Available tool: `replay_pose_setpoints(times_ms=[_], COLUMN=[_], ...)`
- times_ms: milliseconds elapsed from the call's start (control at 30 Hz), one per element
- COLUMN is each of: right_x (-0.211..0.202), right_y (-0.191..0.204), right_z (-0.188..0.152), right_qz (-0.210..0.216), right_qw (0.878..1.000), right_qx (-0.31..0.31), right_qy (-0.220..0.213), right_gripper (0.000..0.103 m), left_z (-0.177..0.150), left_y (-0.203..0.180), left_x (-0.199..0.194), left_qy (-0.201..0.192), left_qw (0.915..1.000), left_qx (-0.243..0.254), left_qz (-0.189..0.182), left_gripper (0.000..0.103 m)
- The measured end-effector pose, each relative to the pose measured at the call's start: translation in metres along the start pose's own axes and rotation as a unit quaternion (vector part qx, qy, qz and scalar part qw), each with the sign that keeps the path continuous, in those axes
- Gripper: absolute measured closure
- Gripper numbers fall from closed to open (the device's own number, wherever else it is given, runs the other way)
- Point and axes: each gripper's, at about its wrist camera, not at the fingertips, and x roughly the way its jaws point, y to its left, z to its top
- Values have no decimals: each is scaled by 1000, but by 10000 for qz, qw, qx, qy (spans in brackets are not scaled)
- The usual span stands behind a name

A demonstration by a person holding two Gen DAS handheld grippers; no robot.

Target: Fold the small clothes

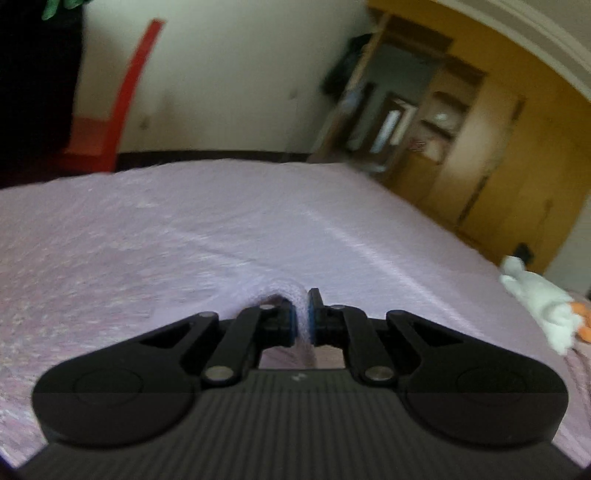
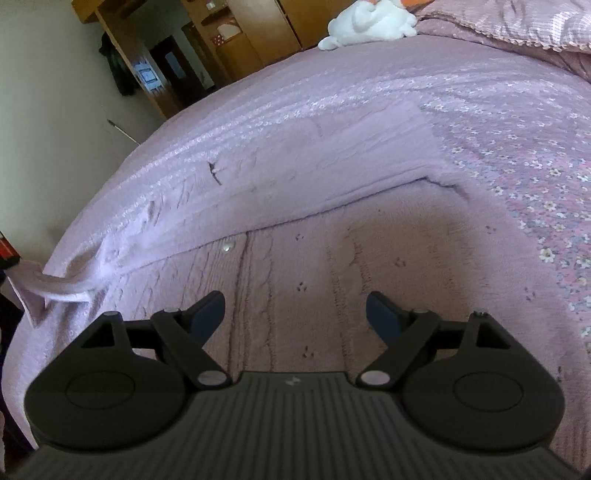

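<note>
A lilac knitted cardigan [image 2: 332, 258] lies flat on the lilac bedspread [image 2: 517, 129], a small button [image 2: 227, 245] showing on its front. One sleeve [image 2: 332, 155] is folded across its far part. My right gripper [image 2: 295, 310] hovers open over the cardigan's body with nothing between its fingers. At the left edge a corner of the knit [image 2: 40, 288] is pulled up off the bed. In the left wrist view my left gripper [image 1: 303, 310] is shut on a pinched ridge of lilac knit [image 1: 280, 291], low over the bed.
A white plush toy [image 2: 369, 22] lies at the far end of the bed, also seen as the plush toy [image 1: 539, 299] at right. A wooden wardrobe [image 1: 480, 147] stands beyond the bed's edge. A red chair [image 1: 110, 122] stands against the wall.
</note>
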Motion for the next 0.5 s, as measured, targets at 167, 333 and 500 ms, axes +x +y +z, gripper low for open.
replay_pose_setpoints(times_ms=[167, 333, 500], right_x=[-13, -26, -31], right_y=[-9, -15, -23], right_z=[2, 5, 6], right_qz=[21, 35, -39], right_qw=[9999, 9997, 9997], right_qx=[81, 53, 26], right_qy=[-117, -222, -245], right_gripper=[15, 15, 15], left_z=[-13, -48, -105], left_y=[-60, -126, -174], left_x=[-31, -50, -38], left_qy=[-48, 158, 709], left_qw=[9963, 9845, 9721], left_qx=[306, 626, 1210], left_qz=[-804, -1633, -1880], left_gripper=[95, 95, 94])
